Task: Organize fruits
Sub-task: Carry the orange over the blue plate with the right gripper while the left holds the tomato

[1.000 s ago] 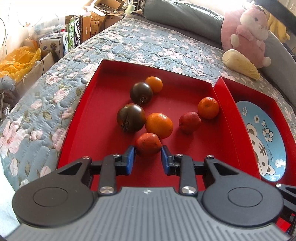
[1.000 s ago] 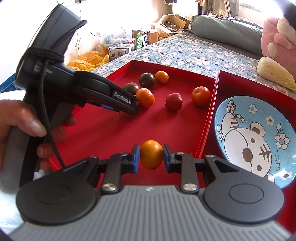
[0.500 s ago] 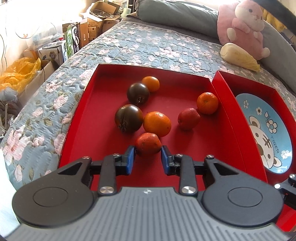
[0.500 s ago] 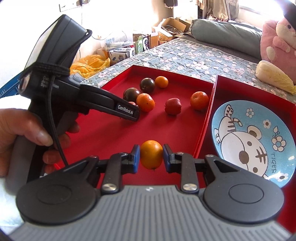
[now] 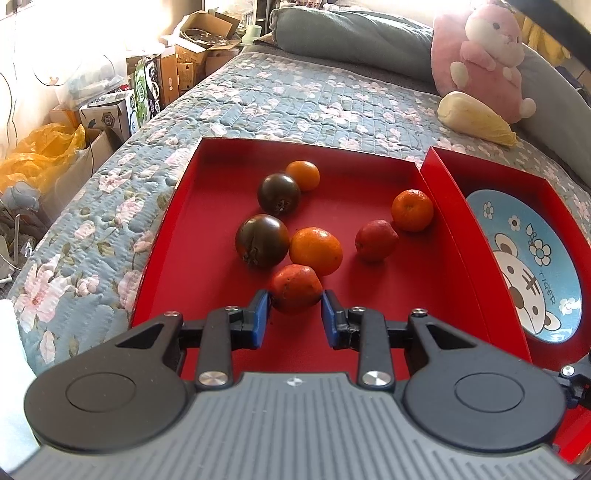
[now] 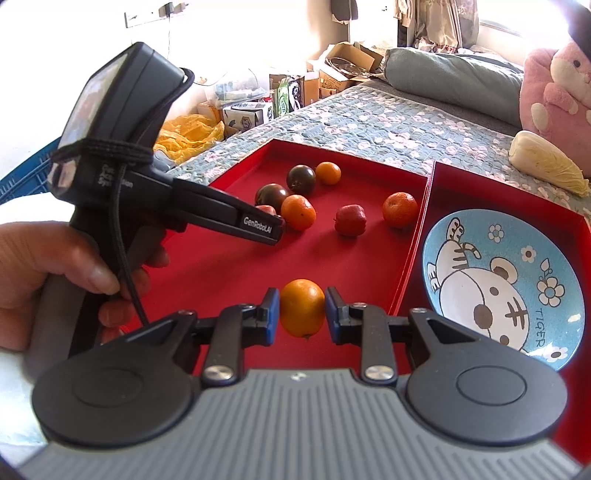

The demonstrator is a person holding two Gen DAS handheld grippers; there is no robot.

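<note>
A red tray point(image 5: 207, 236) on the bed holds several fruits: two dark tomatoes point(image 5: 263, 240), oranges point(image 5: 316, 251) and a red fruit point(image 5: 376, 240). My left gripper point(image 5: 294, 317) is shut on a red-orange fruit point(image 5: 294, 288) near the tray's front. My right gripper point(image 6: 302, 314) is shut on an orange point(image 6: 302, 307), held above the tray's front, close to the wall it shares with the second red tray point(image 6: 480, 192). In that second tray lies a blue tiger plate point(image 6: 502, 284). The right wrist view shows the left gripper point(image 6: 275, 229) from the side, held by a hand point(image 6: 44, 280).
The trays rest on a floral quilted bed point(image 5: 295, 96). A pink plush toy point(image 5: 484, 55), a pale cabbage-like toy point(image 5: 476, 118) and a grey pillow point(image 5: 351, 33) lie at the back. Cardboard boxes point(image 5: 107, 114) and a yellow bag point(image 5: 40, 155) stand off the bed's left side.
Both grippers keep their fruits and hardly move. The view from each shifts slightly, showing a little more of the room.
</note>
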